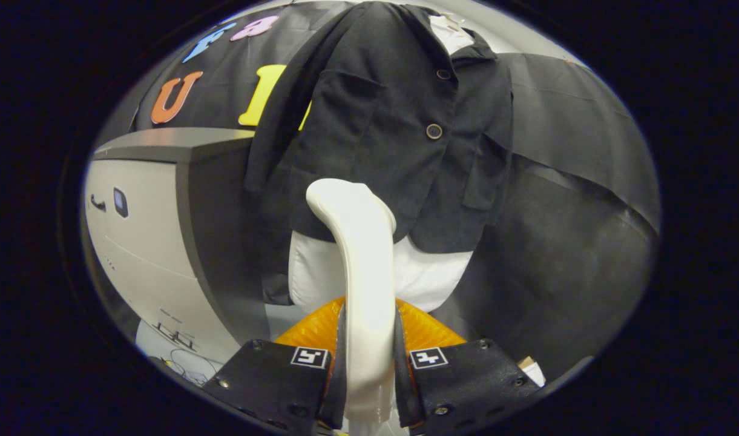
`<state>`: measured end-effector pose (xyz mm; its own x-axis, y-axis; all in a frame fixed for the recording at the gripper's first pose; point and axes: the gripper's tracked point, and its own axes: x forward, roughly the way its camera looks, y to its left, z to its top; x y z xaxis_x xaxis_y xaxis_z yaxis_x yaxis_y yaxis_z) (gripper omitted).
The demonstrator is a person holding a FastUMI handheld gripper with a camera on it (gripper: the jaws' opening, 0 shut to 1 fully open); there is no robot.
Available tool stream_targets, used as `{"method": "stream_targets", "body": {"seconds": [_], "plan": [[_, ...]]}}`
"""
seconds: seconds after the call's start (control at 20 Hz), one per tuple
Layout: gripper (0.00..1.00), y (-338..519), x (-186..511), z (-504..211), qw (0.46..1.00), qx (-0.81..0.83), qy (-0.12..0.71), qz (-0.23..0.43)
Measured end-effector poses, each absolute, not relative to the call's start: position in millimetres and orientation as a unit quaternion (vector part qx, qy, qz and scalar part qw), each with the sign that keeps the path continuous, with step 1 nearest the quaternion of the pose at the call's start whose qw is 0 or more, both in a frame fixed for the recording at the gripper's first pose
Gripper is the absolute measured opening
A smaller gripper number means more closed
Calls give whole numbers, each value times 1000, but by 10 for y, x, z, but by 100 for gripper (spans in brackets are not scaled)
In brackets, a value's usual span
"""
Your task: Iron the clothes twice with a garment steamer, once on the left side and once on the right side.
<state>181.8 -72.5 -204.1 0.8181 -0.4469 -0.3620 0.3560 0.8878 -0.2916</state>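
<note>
My gripper (369,369) is clamped on the white handle of the garment steamer (360,272): both fingers press against its sides, one from the left and one from the right, and the handle stands upright between them. From that grip the steamer rises straight ahead of me and curves over at its top, its rounded head tipped toward the clothes. I cannot tell whether the head touches the cloth or stops just short of it. Low down, just beyond my fingers and on either side of the handle, an orange ribbed piece (426,330) spreads out. Behind the steamer stands a white mannequin torso (430,275), its lower part bare beneath the hem. Over it hangs the black jacket (393,127), buttoned at the front with two dark buttons one above the other, a flap pocket to the right of them and a sleeve hanging down on the left. A bit of white collar (453,33) shows at the neck, far above. Off to my left, beside the jacket's sleeve, is a white cabinet-like unit with a dark grey top (157,224). Behind everything hangs the booth's black cloth wall (569,181), creased in long folds to the right of the jacket.
</note>
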Motion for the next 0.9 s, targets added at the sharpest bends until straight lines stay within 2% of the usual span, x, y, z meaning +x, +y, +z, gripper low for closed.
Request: {"method": "stream_targets", "body": {"seconds": [0.25,0.4,0.9], "plan": [[36,-725,1759,-1981,947,-93,201,-232],[36,-750,1634,-1624,952,-72,161,-250],[36,-1601,834,817,942,-46,-49,-329]]}}
